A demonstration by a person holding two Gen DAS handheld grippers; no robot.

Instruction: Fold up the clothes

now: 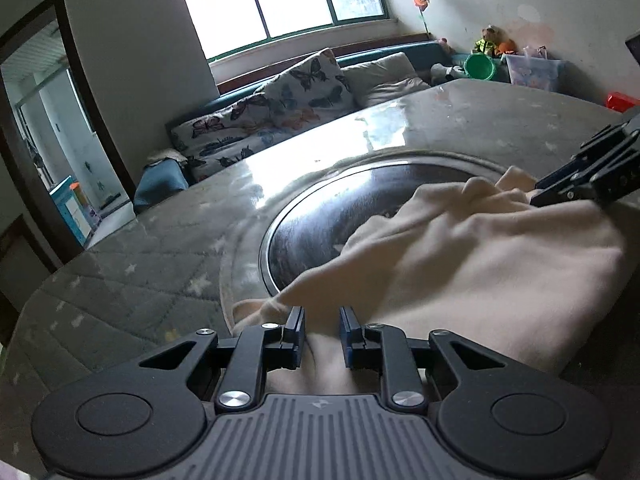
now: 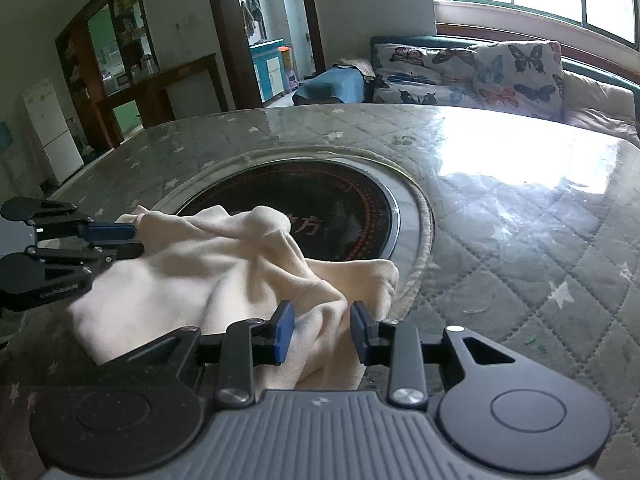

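Your left gripper [image 1: 322, 334] and right gripper [image 2: 322, 330] each stand parted around a bunch of the cream cloth [image 1: 480, 264]; I can't tell whether either grips it.

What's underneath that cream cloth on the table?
The cream cloth lies partly over a round black glass plate set into the quilted table cover. Whatever sits beneath its bunched middle is hidden.

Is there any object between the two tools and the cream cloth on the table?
Nothing visible is. The cream cloth garment already lies between the fingers of the right tool and of the left tool, on the quilted grey table cover.
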